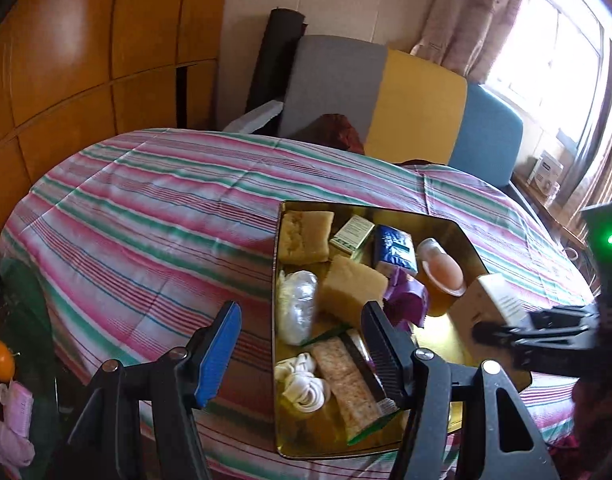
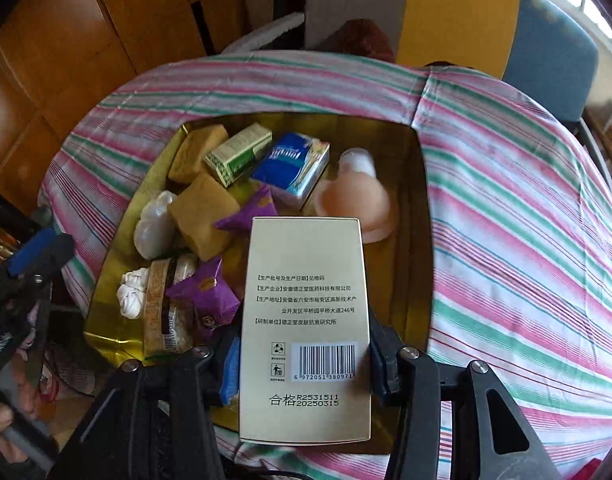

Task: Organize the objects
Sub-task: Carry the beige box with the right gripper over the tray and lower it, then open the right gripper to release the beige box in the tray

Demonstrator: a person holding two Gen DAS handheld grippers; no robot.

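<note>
A gold tray (image 2: 409, 240) sits on the striped cloth, filled with yellow sponges (image 2: 204, 216), a green box (image 2: 240, 154), a blue tissue pack (image 2: 294, 168), a pink cup (image 2: 355, 204), purple packets (image 2: 206, 296), white bags (image 2: 154, 224) and a cracker packet (image 1: 345, 376). My right gripper (image 2: 304, 362) is shut on a beige printed box (image 2: 306, 320), held above the tray's near right part. The left wrist view shows this box (image 1: 493, 300) at the tray's (image 1: 457, 232) right side. My left gripper (image 1: 302, 350) is open over the tray's left edge, holding nothing.
The striped cloth (image 1: 146, 208) covers a rounded table. Behind it stands a chair (image 1: 417, 108) with a grey, yellow and blue back. Wooden cabinets (image 1: 86, 60) line the left, and a bright window (image 1: 553, 52) is on the right. An orange object (image 1: 0, 358) and pink cloth (image 1: 14, 432) lie low on the left.
</note>
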